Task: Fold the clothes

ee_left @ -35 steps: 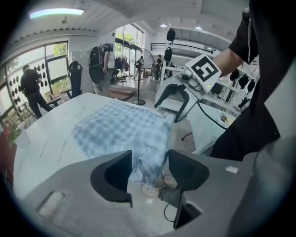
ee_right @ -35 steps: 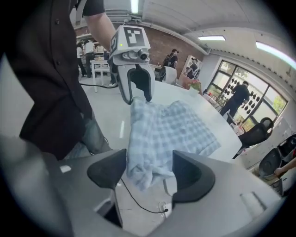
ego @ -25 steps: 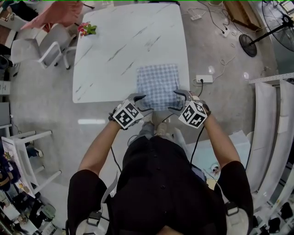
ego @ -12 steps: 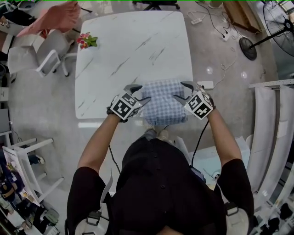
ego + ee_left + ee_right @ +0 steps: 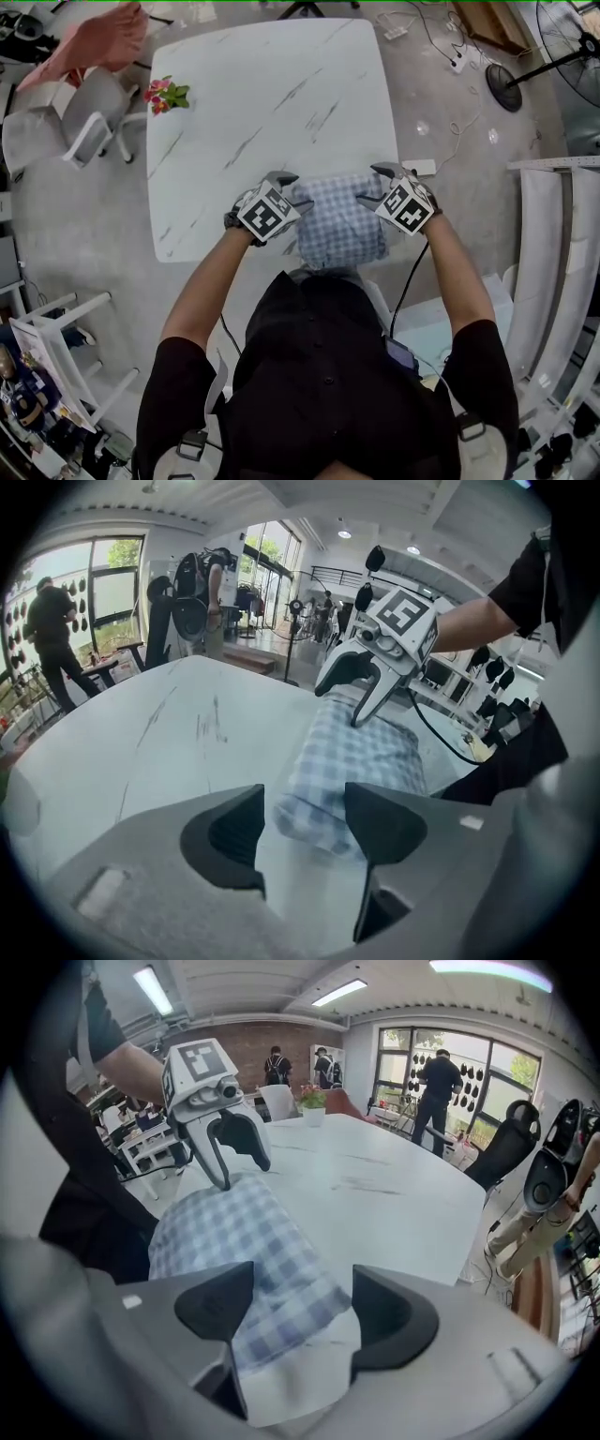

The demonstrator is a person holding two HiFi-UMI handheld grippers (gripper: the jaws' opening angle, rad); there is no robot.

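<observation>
The folded checked cloth lies at the table's near edge. Over that edge we hold both grippers released: the left gripper, jaws just eased slightly inward, and the right gripper, jaws just opening. Each has a cloth end between its jaws, ungripped. Flowers stand at the table's far left corner.

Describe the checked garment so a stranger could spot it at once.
Find the white marble-patterned table. At its near edge, right in front of the person, lies a folded garment. Its blue-and-white check sets it apart from the flowers at the far left corner, the only other thing on the table.
</observation>
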